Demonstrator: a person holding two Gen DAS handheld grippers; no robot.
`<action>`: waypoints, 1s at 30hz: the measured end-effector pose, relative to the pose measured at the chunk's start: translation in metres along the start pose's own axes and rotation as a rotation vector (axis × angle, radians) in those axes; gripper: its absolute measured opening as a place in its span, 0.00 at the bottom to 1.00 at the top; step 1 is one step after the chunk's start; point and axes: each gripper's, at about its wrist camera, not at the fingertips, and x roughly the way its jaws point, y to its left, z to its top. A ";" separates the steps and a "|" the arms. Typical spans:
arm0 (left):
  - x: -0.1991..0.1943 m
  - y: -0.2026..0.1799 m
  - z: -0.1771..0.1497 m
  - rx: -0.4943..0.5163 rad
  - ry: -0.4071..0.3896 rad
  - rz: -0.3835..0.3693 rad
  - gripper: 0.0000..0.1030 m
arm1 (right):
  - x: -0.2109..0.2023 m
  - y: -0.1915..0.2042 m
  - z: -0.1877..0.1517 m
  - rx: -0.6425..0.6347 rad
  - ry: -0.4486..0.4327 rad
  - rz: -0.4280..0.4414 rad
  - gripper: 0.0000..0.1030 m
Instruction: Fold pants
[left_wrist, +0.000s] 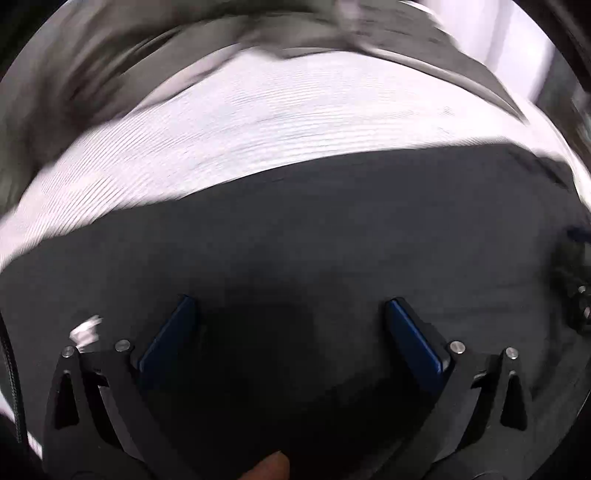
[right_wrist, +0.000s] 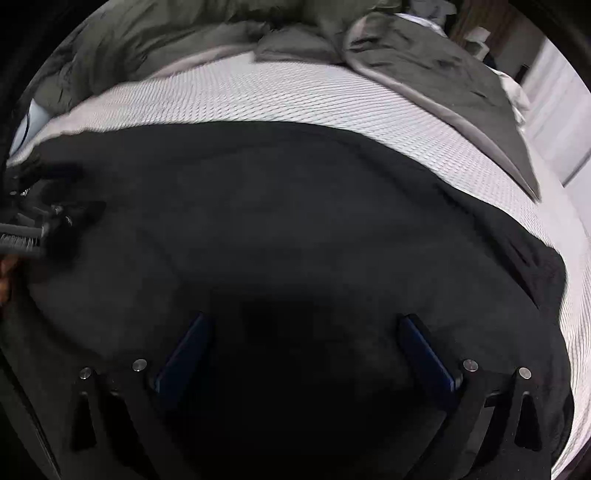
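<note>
Presently the black pants (right_wrist: 280, 221) lie spread flat on a white textured mattress (right_wrist: 258, 96), and all positions below are given relative to the pants. Their far edge runs as a clean line across the right wrist view, with a broad band of bare mattress beyond it. On the right side of that view the cloth ends in a rumpled corner, and a strip of mattress continues past it. Beyond the bare band, a grey duvet (right_wrist: 436, 74) is heaped along the far side of the bed, well apart from the pants. The left wrist view is motion-blurred, yet it shows the same arrangement: dark cloth in the foreground, white mattress beyond its far edge.

The right gripper (right_wrist: 304, 350) hovers over the near part of the pants, jaws spread wide, blue-faced fingers (right_wrist: 428, 354) holding nothing; contact with the cloth cannot be determined. The left gripper (left_wrist: 288, 332) is likewise wide open over the near part of the pants, gripping nothing. It also appears at the left margin of the right wrist view, above the cloth.
</note>
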 end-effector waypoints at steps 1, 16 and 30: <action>-0.003 0.014 -0.003 -0.022 -0.007 0.034 1.00 | -0.002 -0.009 -0.005 0.020 -0.003 -0.040 1.00; -0.200 0.087 -0.102 -0.182 -0.350 0.055 0.99 | -0.124 -0.051 -0.047 0.198 -0.291 0.061 1.00; -0.268 0.203 -0.299 -0.617 -0.391 0.036 0.79 | -0.160 -0.094 -0.250 0.553 -0.478 0.366 0.99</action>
